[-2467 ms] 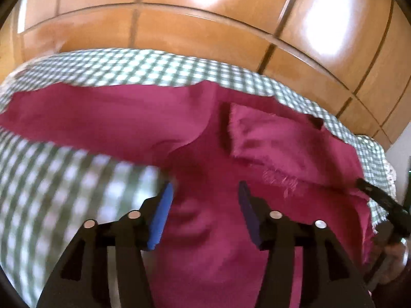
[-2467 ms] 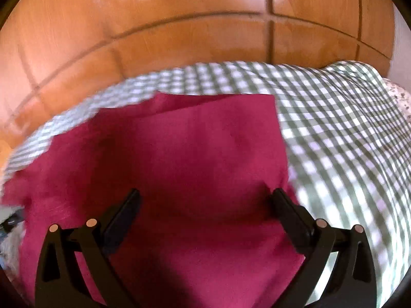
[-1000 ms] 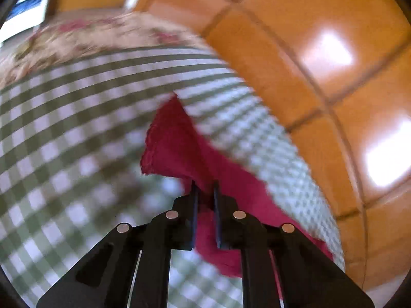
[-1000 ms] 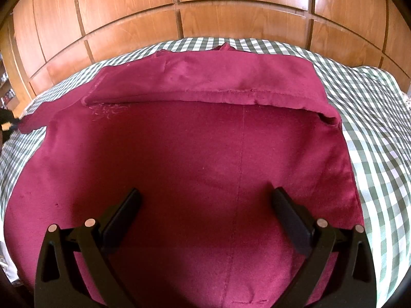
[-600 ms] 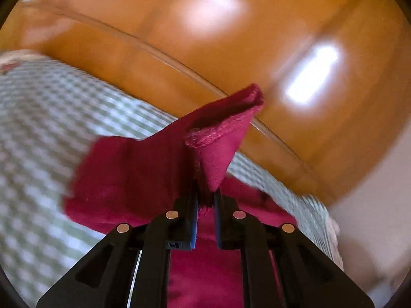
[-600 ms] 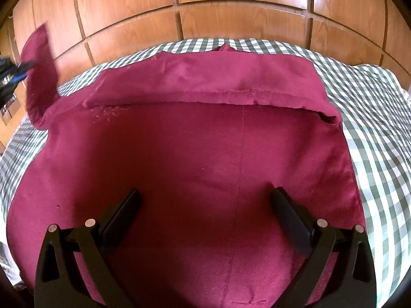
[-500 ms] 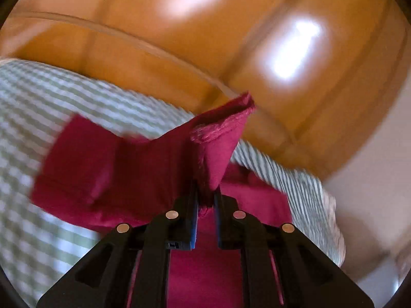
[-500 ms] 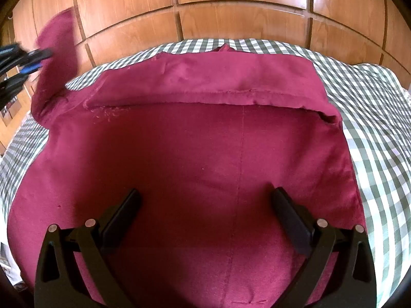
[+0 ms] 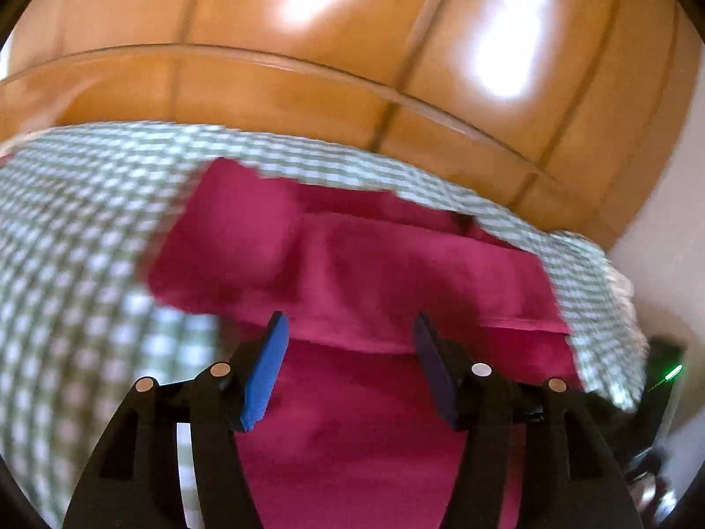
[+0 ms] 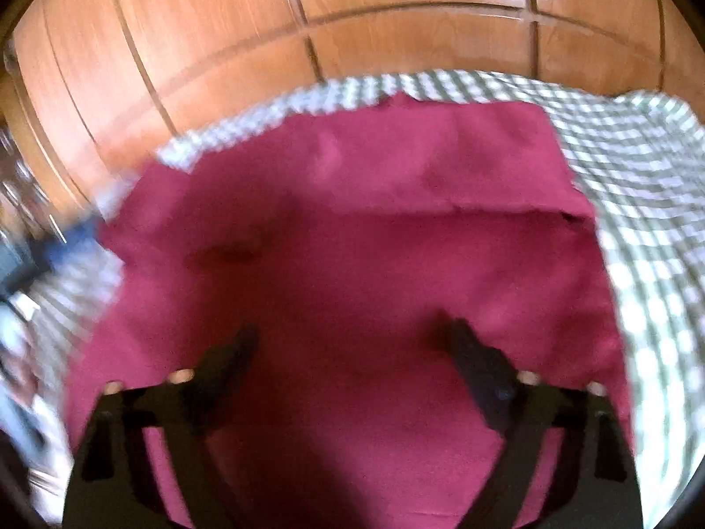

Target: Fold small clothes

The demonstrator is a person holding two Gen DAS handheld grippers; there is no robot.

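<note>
A dark red garment point(image 9: 396, 273) lies on a green-and-white checked cloth point(image 9: 79, 220). Its top edge and its left sleeve are folded over onto its body. My left gripper point(image 9: 348, 330) is open and empty just above the garment's left side, its blue pads wide apart. In the right wrist view the same garment point(image 10: 352, 242) fills the middle, with a folded band along its far edge. My right gripper point(image 10: 352, 344) is open and empty above the garment's near part. Both views are blurred by motion.
Glossy wooden panels point(image 9: 352, 66) rise behind the checked surface, also in the right wrist view point(image 10: 220, 44). The checked cloth point(image 10: 639, 176) extends to the right of the garment. A dark device with a green light point(image 9: 665, 374) sits at the far right.
My left gripper held the left sleeve lifted, then let it go; the sleeve now lies folded over the body and the jaws stand open. My right gripper shifted slightly, still open.
</note>
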